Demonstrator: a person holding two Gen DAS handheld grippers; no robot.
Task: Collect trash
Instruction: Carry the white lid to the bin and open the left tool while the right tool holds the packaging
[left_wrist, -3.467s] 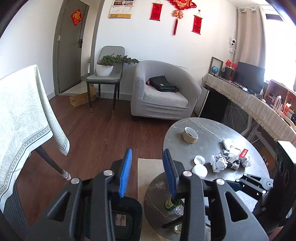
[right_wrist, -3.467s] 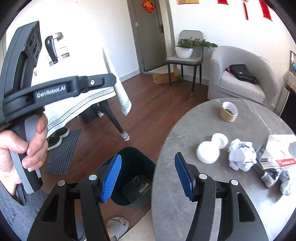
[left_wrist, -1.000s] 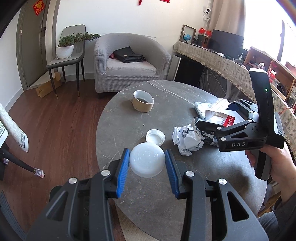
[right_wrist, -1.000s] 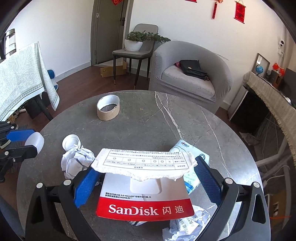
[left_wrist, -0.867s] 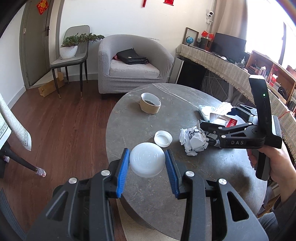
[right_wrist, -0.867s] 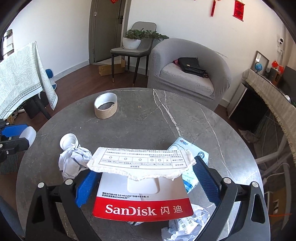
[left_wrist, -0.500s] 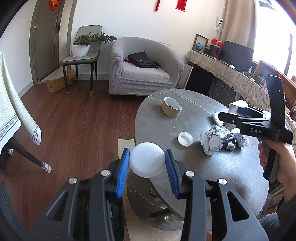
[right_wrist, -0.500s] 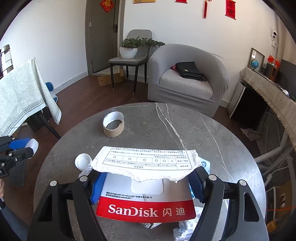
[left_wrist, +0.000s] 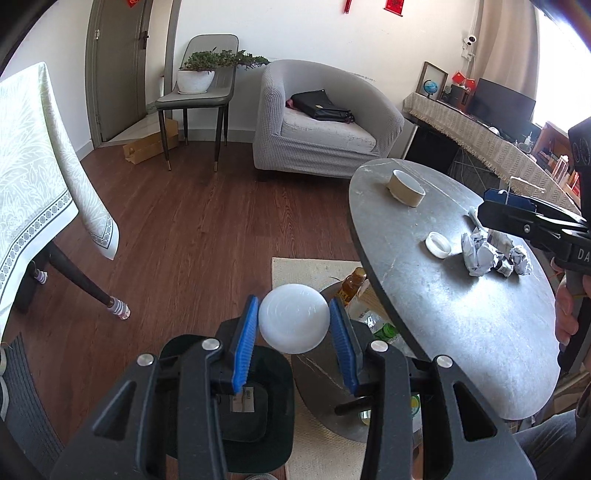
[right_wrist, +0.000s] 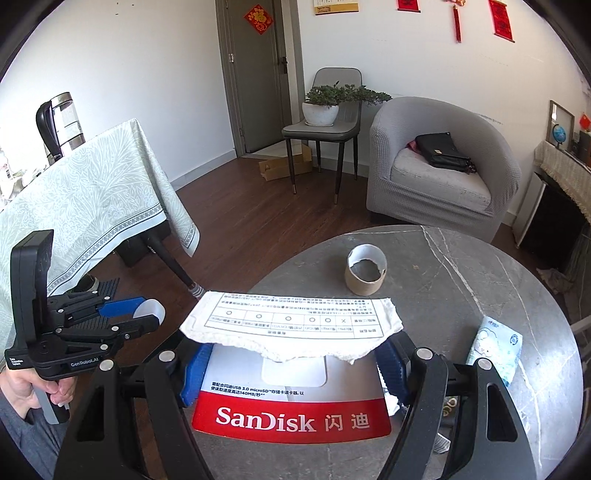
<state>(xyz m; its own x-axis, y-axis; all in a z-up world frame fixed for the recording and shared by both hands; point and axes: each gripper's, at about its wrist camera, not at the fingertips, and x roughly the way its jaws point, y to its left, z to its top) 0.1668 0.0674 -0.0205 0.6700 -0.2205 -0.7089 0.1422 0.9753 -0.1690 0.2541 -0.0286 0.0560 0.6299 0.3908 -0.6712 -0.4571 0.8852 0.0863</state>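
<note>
My left gripper (left_wrist: 293, 326) is shut on a white round plastic lid (left_wrist: 293, 317), held off the table's left edge above the open black trash bin (left_wrist: 275, 424) on the floor. In the right wrist view that gripper (right_wrist: 144, 314) shows at the far left, in a hand, with the lid (right_wrist: 149, 308) in it. My right gripper (right_wrist: 291, 367) is shut on a red and white SanDisk package (right_wrist: 291, 406) with a torn paper flap, lifted above the grey marble table (right_wrist: 461, 280). Crumpled paper (left_wrist: 480, 254) and a small white cap (left_wrist: 438, 244) lie on the table.
A cardboard tape roll (right_wrist: 365, 275) and a blue-white packet (right_wrist: 495, 347) sit on the table. Bottles (left_wrist: 354, 286) stand on the low shelf under it. A cloth-covered table (left_wrist: 33, 177) is at the left, an armchair (left_wrist: 325, 122) and a chair with a plant at the back.
My left gripper carried the white lid off the table to the left, over the bin. My right gripper closed on the SanDisk package and lifted it off the table.
</note>
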